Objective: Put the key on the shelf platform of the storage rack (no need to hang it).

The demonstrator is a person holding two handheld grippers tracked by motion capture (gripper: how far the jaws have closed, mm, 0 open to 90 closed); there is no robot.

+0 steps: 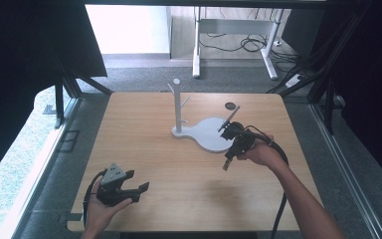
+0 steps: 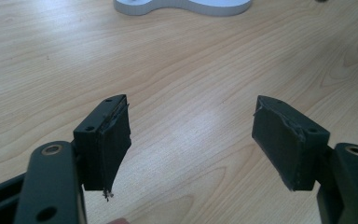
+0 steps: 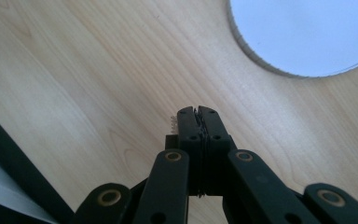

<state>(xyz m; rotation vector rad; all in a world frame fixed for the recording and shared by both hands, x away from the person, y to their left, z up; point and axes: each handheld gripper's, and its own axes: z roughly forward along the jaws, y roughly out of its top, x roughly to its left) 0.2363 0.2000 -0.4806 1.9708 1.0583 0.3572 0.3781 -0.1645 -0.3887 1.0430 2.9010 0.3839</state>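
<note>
A white stand [image 1: 177, 107] with short pegs rises from a flat white base [image 1: 210, 134] at the middle back of the wooden table [image 1: 189, 189]. My right gripper [image 1: 227, 163] hangs just above the table at the base's near right edge, pointing down. Its jaws are shut with nothing between them [image 3: 198, 112], and the base's rounded edge [image 3: 307, 32] lies just beyond. My left gripper [image 1: 138, 180] rests low at the table's front left. It stands open and holds nothing [image 2: 191, 105], aimed across bare wood toward the base [image 2: 182, 5].
A small dark round spot [image 1: 230, 106] marks the tabletop behind the base. Beyond the far edge stand white desk legs [image 1: 197, 45] and floor cables [image 1: 248, 45]. Dark panels flank both sides of the table.
</note>
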